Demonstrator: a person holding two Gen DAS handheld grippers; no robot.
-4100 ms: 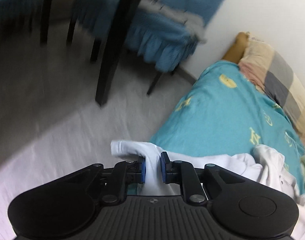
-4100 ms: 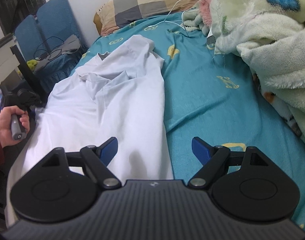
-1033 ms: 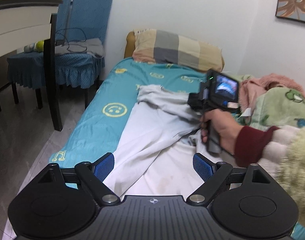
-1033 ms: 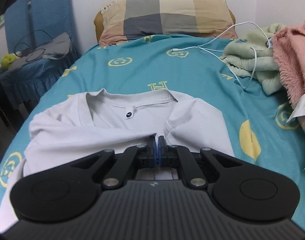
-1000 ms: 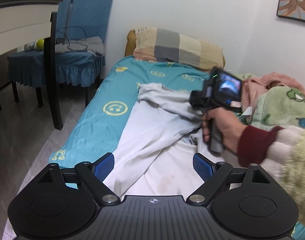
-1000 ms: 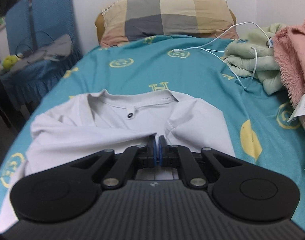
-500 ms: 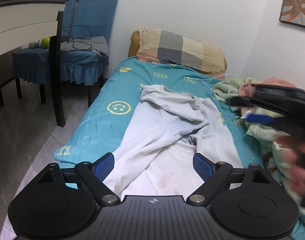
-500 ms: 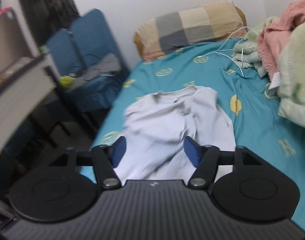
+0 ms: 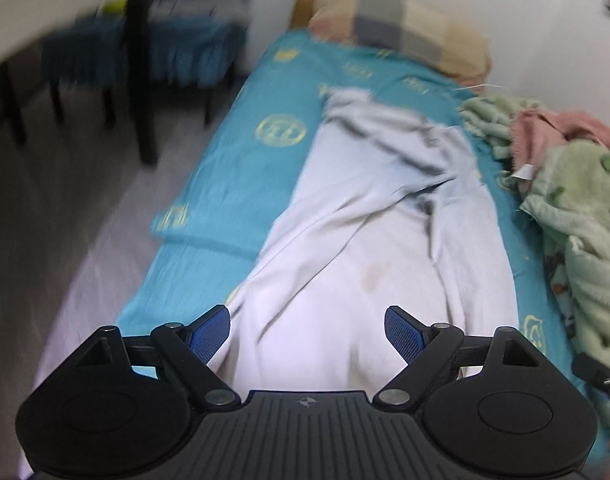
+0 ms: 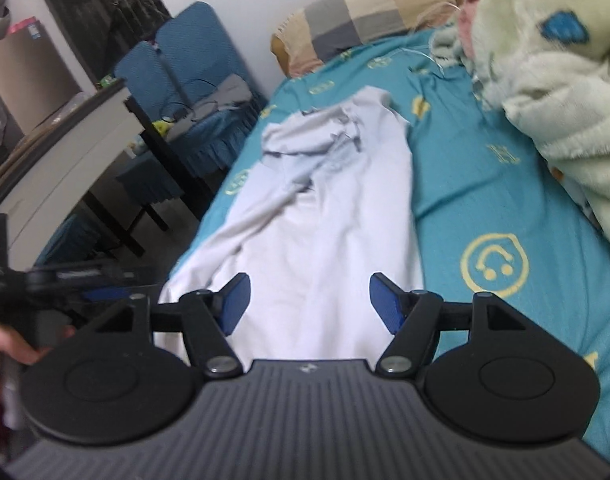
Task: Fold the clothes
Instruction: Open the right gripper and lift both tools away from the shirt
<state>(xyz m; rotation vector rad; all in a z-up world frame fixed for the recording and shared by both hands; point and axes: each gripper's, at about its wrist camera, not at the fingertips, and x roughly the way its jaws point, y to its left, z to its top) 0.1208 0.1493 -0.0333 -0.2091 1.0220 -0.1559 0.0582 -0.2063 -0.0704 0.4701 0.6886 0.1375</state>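
Left wrist view: white shirt (image 9: 369,240) lies lengthwise, collar toward pillow (image 9: 401,32); both grippers released.

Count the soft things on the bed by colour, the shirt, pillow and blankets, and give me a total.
White: 1, the shirt
Checked tan and grey: 1, the pillow
Pale green: 2, the fleece blanket and the small folded cloth
Pink: 1, the fuzzy blanket
Total: 5

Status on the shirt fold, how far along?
Early. The white shirt lies lengthwise on the bed, with its left side folded over the body and its collar end rumpled. In hand: nothing; the left gripper and right gripper are both open above the hem. Left: the remaining folds.
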